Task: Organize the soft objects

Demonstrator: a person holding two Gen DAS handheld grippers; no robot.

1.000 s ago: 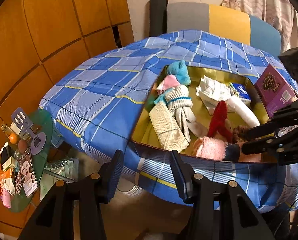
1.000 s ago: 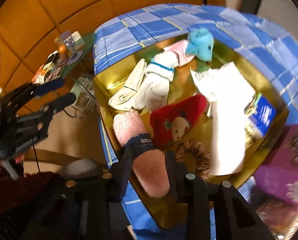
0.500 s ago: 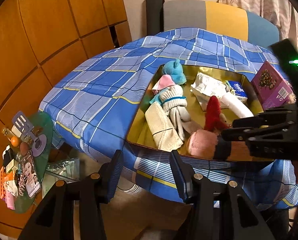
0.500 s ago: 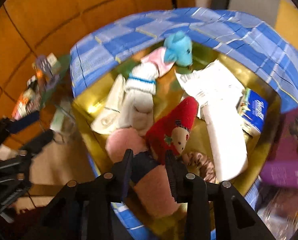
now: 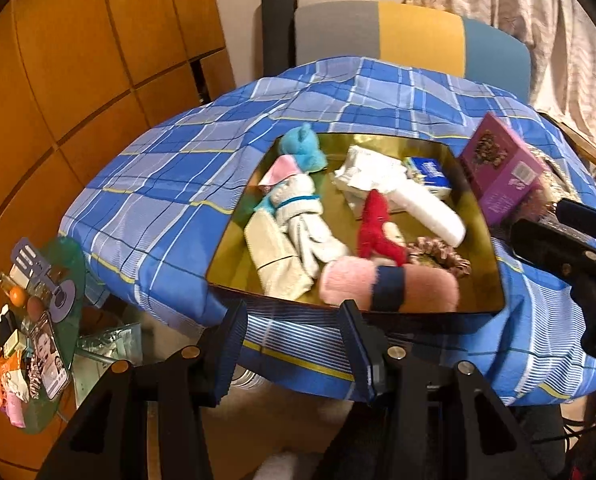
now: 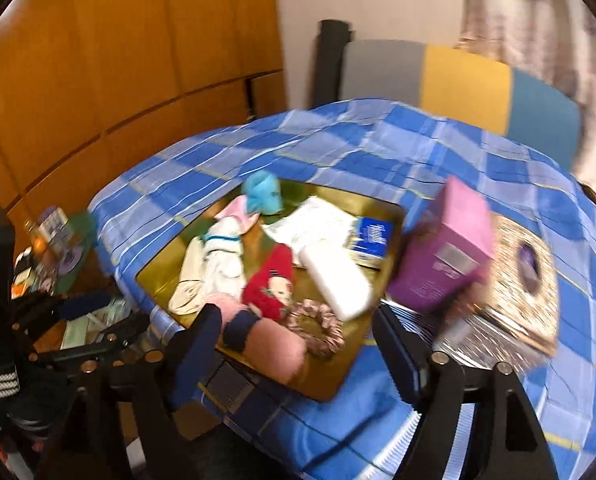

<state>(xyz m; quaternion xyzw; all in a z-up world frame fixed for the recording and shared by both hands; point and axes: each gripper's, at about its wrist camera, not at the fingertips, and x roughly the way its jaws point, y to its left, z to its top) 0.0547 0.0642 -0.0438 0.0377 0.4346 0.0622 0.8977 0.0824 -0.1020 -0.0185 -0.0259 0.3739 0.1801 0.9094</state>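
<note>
A gold tray [image 5: 340, 220] [image 6: 160, 276] on the blue checked cloth [image 5: 170, 184] holds the soft things. A pink fuzzy sock roll [image 5: 390, 284] [image 6: 266, 344] with a navy band lies at its near edge. Behind it are a red sock [image 5: 376, 228], a scrunchie [image 5: 438, 254], white socks [image 5: 302, 216], a cream sock [image 5: 276, 258] and a blue plush [image 5: 302, 148]. My right gripper [image 6: 296, 360] hangs above the tray's near edge, jaws opening, pads clear of the pink roll. My left gripper [image 5: 294, 354] stands open and empty before the tray.
A purple box [image 5: 502, 168] [image 6: 446, 252] stands at the tray's right side, with a glittery flat item [image 6: 526, 280] beyond it. A white roll [image 5: 426, 212], papers and a tissue pack lie in the tray. A cluttered green side table [image 5: 38, 320] is at the left, a chair [image 5: 410, 36] behind.
The right gripper let go of the pink sock roll, opened wide, and drew back and up while rolling. The roll now lies in the tray. The left gripper backed off slightly.
</note>
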